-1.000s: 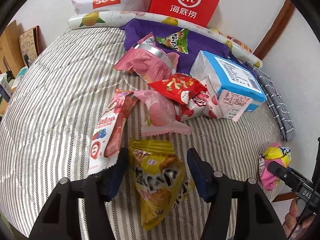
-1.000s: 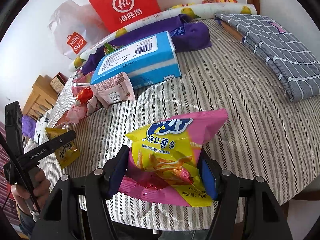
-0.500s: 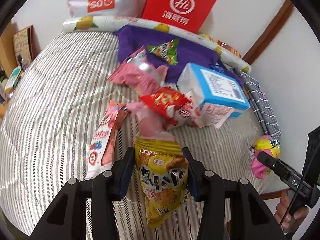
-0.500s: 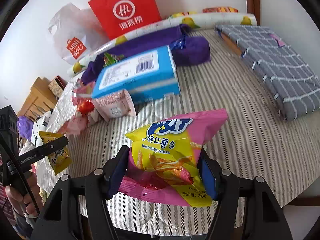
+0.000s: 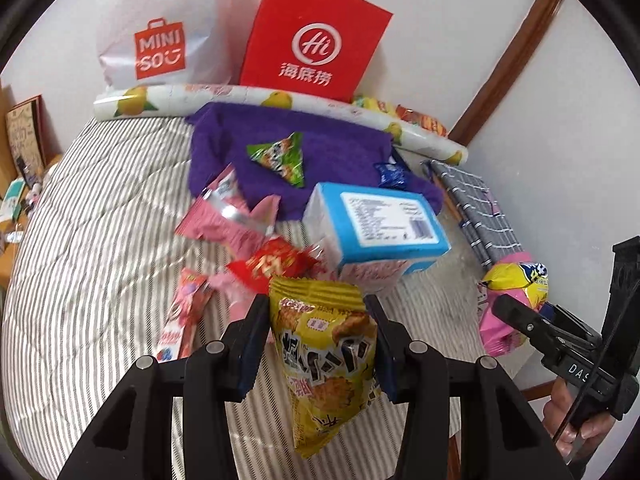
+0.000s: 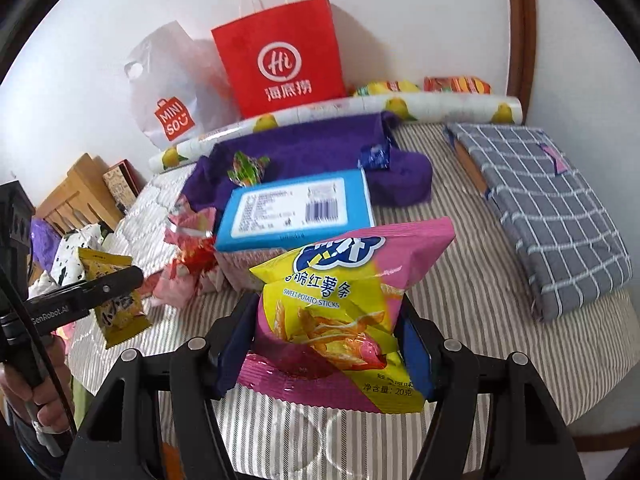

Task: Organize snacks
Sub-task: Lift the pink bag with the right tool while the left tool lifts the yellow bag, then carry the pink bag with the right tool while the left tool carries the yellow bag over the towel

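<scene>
Nearest in the left wrist view, at 6 o'clock, the left gripper [image 5: 318,342] is clamped on a yellow snack packet [image 5: 326,364], which hangs clear of the striped bed [image 5: 92,240]; its jaws have just been closing, with the packet pinched between them. In the right wrist view, the right gripper [image 6: 326,344] is likewise clamped on a pink and yellow sweet potato stick bag [image 6: 340,312], held above the bed at 6 o'clock.

Further out, toward the centre, the loose snacks lie in a heap: a red packet [image 5: 276,262], pink packets [image 5: 228,226], and a blue box [image 5: 380,226] resting partly on them. Beyond, at 12 o'clock, a green triangular packet [image 5: 280,158] sits on a purple towel [image 5: 340,152]. Against the wall stand a red paper bag [image 5: 312,40] and, at 11 o'clock, a white plastic bag [image 5: 160,24]. A folded grey checked cloth [image 6: 552,208] lies at 3 o'clock in the right view.

Both packets appear lifted and ready to carry. To do this well, keep each grip firm but not crushing, since the bags are puffed and slippery. Hold them high enough to pass over the heap and the box, and keep the two grippers well apart. Where the snacks belong is not shown; the bags at the wall seem likely.
</scene>
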### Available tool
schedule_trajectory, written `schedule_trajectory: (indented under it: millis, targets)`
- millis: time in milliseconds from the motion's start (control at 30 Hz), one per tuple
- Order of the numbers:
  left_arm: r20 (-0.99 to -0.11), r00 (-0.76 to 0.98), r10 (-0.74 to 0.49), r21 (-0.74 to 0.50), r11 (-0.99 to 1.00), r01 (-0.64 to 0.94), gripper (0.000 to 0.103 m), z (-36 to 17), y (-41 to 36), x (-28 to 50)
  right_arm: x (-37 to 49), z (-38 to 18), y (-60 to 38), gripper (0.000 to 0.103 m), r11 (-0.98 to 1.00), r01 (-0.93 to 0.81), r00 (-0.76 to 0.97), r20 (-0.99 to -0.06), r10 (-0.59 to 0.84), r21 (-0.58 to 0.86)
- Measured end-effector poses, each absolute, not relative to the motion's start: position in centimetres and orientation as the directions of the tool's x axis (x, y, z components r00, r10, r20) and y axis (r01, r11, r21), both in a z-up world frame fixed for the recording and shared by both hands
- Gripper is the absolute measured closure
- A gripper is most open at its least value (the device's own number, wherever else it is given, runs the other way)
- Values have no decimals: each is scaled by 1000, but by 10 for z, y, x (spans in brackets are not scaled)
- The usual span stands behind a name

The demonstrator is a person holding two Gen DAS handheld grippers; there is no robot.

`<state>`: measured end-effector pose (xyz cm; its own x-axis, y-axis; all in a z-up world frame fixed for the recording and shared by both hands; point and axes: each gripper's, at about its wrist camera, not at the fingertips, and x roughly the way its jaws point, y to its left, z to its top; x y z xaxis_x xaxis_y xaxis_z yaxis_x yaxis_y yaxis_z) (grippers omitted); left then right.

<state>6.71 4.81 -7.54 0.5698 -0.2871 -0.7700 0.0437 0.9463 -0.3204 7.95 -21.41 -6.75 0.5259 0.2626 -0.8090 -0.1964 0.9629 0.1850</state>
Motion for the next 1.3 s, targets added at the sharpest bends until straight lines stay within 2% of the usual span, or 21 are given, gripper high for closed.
schedule_trajectory:
  millis: [467,1300]
  targets:
    - [-738,590,-327,-337,936,98,59,-45,31,111,117,-32,-199,37,955,-235,576,-766,285,178]
    - [-729,635,-257,-270,960,79,59,-21,61,190,206,-25,-174,37,951,-245,612,-731,303,189]
